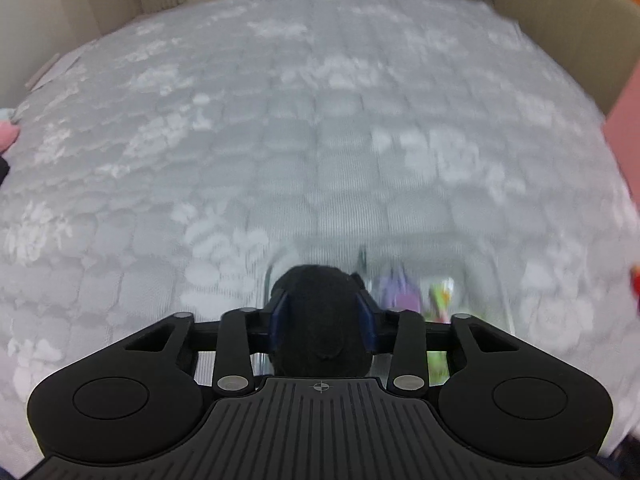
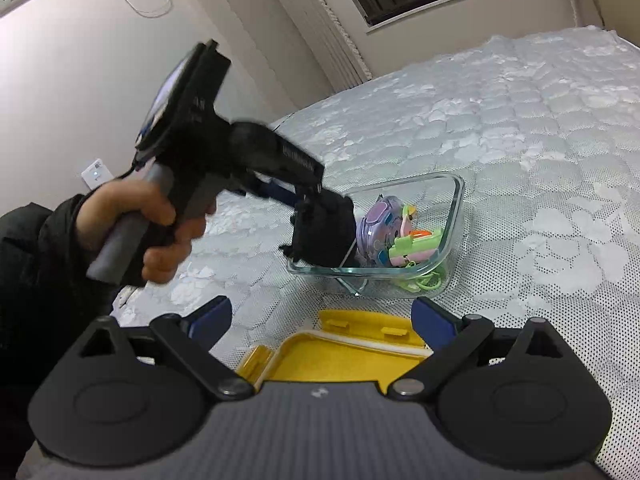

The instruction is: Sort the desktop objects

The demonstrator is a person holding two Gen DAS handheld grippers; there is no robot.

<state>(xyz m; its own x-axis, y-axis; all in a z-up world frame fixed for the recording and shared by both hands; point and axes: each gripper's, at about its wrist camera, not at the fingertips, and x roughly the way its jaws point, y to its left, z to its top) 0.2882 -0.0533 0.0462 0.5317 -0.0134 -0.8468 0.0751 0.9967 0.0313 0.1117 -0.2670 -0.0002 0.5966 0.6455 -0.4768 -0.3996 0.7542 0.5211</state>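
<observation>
My left gripper (image 1: 323, 314) is shut on a black soft object (image 1: 320, 312), and holds it over the near corner of a clear glass container (image 2: 454, 216). In the right wrist view the same black object (image 2: 326, 232) sits at the container's left end, with the left gripper (image 2: 308, 216) around it. The container holds a purple round toy (image 2: 378, 228), a green and pink clip (image 2: 416, 246) and a green cord (image 2: 424, 282). My right gripper (image 2: 322, 326) is open and empty above a yellow lid (image 2: 332, 356).
Everything rests on a grey-white patterned mattress (image 2: 520, 128). A wall and window lie behind it. A pink edge (image 1: 624, 128) shows at the right of the left wrist view. The left wrist view is motion-blurred.
</observation>
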